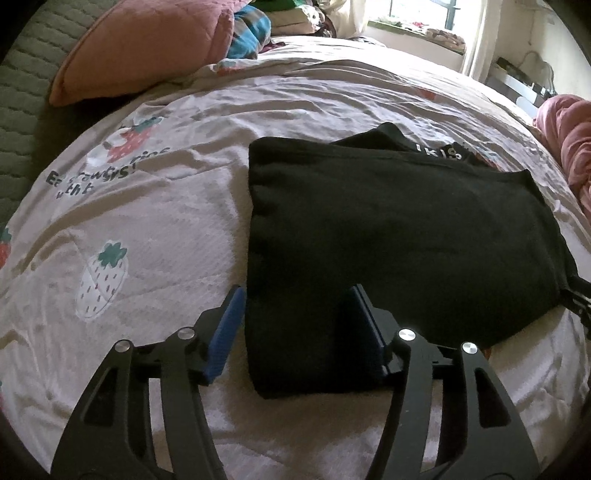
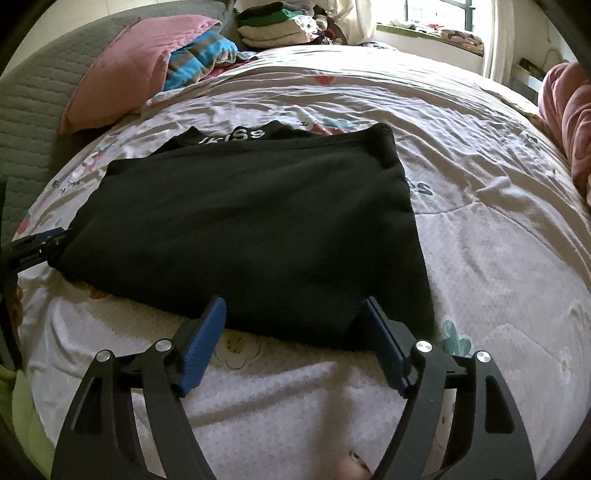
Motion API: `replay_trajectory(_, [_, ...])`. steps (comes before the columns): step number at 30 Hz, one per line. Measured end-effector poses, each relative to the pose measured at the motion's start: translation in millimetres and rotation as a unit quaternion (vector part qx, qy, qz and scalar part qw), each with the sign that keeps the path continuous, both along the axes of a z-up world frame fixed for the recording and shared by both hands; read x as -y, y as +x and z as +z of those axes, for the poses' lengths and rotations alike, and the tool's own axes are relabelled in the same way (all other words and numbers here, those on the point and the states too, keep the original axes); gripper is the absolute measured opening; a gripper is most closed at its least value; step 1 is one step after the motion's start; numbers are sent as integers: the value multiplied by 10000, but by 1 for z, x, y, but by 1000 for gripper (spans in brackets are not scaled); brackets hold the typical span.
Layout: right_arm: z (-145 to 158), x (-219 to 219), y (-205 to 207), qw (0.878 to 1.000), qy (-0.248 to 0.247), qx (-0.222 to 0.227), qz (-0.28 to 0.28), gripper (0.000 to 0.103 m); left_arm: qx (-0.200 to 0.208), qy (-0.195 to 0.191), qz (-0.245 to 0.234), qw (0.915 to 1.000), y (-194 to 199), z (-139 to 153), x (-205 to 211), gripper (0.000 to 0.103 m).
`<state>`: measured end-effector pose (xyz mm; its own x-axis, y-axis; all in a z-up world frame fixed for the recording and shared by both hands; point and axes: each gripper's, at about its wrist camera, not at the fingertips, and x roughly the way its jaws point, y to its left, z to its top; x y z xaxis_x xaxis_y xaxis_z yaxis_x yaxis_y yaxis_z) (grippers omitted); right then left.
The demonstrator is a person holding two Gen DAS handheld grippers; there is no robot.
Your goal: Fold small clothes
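Observation:
A black garment (image 1: 388,229) lies folded on the strawberry-print bed cover (image 1: 147,221), its waistband with white letters (image 1: 448,151) at the far edge. My left gripper (image 1: 295,314) is open, its blue pads either side of the garment's near left corner, with no cloth pinched. In the right wrist view the same garment (image 2: 251,229) lies ahead, its lettered band (image 2: 243,134) at the back. My right gripper (image 2: 293,321) is open at the garment's near right edge, holding nothing. The left gripper's tip (image 2: 37,243) shows at the garment's left corner.
A pink pillow (image 2: 129,70) and a blue striped cloth (image 2: 199,55) lie at the head of the bed. A stack of folded clothes (image 2: 277,26) stands behind them. A pink blanket (image 2: 565,118) is bunched at the right. A grey quilted headboard (image 2: 33,110) is on the left.

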<state>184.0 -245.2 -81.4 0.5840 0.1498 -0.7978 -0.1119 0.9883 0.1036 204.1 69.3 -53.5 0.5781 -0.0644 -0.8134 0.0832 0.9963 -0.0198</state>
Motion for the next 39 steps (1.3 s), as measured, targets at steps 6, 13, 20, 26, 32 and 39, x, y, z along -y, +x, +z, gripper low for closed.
replay_trajectory(6, [8, -11, -7, 9998, 94, 95, 148, 79, 24, -48, 74, 10000, -5, 4, -6, 61])
replay_trajectory(13, [24, -52, -13, 9969, 22, 346, 709, 87, 164, 89, 365, 9992, -7, 12, -23, 77])
replay_trajectory(20, [28, -96, -11, 9922, -23, 449, 1159, 96, 278, 249, 608, 9975, -5, 19, -39, 88])
replay_trajectory(26, [26, -136, -8, 9870, -136, 477, 1527, 97, 280, 85, 856, 9959, -2, 21, -61, 92])
replay_trajectory(32, [22, -178, -6, 9791, -377, 551, 1922, 97, 270, -24, 1072, 9939, 2, 20, -77, 93])
replay_trajectory(39, [13, -220, 1, 9694, -728, 630, 2259, 97, 187, -106, 1207, 9925, 10, 15, -89, 93])
